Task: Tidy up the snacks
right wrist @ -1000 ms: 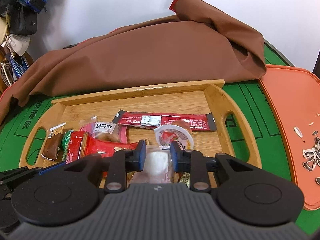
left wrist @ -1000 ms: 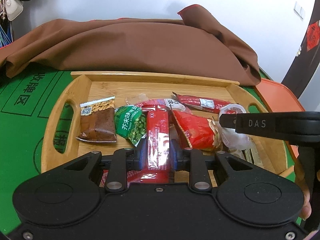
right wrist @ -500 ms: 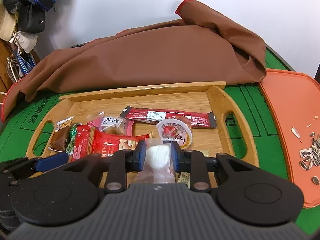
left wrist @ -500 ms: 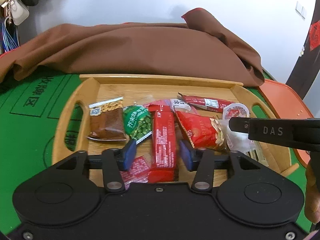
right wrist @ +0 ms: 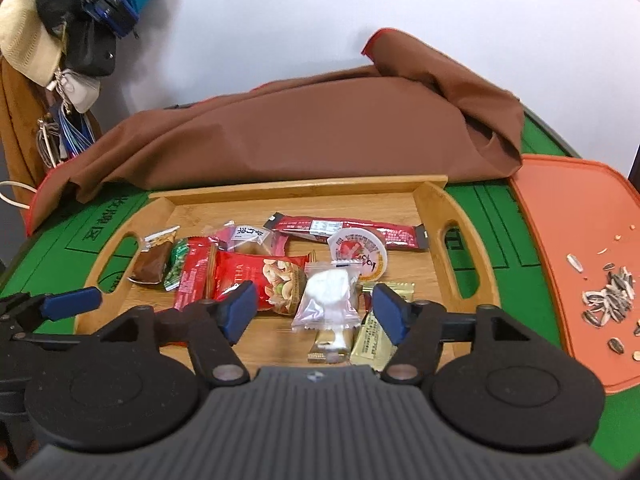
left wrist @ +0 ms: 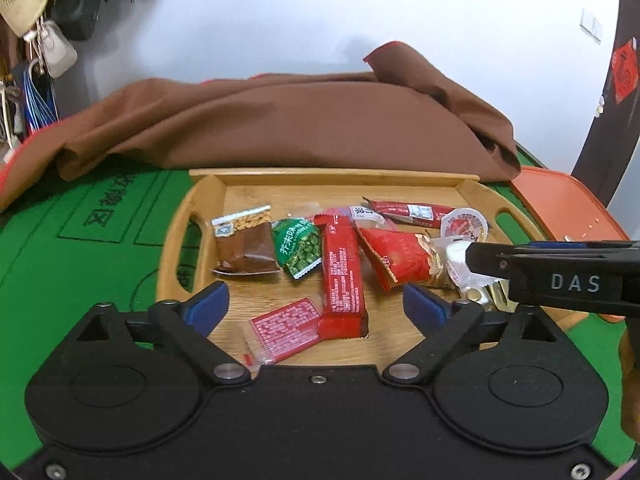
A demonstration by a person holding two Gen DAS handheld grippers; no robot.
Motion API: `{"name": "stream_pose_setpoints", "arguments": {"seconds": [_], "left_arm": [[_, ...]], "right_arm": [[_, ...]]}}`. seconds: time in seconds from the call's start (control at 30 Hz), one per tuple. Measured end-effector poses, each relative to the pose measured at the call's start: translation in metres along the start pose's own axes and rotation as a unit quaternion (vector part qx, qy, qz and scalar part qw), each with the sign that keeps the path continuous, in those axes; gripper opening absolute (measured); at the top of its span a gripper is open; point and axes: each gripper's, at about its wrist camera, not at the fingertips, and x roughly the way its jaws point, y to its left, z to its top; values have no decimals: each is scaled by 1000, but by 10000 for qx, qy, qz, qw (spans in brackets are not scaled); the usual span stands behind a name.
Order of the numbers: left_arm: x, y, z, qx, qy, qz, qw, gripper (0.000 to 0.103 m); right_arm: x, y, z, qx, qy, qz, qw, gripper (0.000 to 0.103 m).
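Note:
A bamboo tray [left wrist: 208,200] [right wrist: 432,204] on the green table holds several snack packets. My left gripper [left wrist: 316,306] is open just above the tray's near edge; a red snack bar [left wrist: 342,272] lies free between its fingers, beside a small red packet [left wrist: 284,330]. My right gripper [right wrist: 314,310] is open over a clear packet with a white candy [right wrist: 330,300], which lies on the tray. Its side shows in the left wrist view [left wrist: 560,276]. A red nut bag [right wrist: 256,280], a green pea packet [left wrist: 300,250], a brown peanut packet [left wrist: 244,246] and a jelly cup [right wrist: 358,254] lie nearby.
A brown cloth [right wrist: 304,128] is heaped behind the tray. An orange board [right wrist: 576,240] with sunflower seeds [right wrist: 608,304] lies to the right. Gold packets [right wrist: 372,340] sit at the tray's near edge. Bags hang on the left wall [right wrist: 72,32].
Both grippers opened. The left let go of the red snack bar and the right let go of the white candy packet; both now lie on the tray. Both grippers pulled back.

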Motion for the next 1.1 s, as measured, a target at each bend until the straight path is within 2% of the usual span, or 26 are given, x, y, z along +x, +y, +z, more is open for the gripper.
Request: {"name": "stream_pose_setpoints", "arguments": {"seconds": [0.1,0.43,1.1], "left_arm": [[-10,0,-3,19,-82,15,10000,101],[-42,1,-18,89,-287,108,9995,103],[-83,11,-63,-5,-310,174,9994,103]], "right_arm": [[-12,2,-5,-106,-152,-48,9998,83],[-41,-3,-19,-216,-452,-140,9986,91],[-77,-1,-68,-387,-638,-168,9971,101]]}}
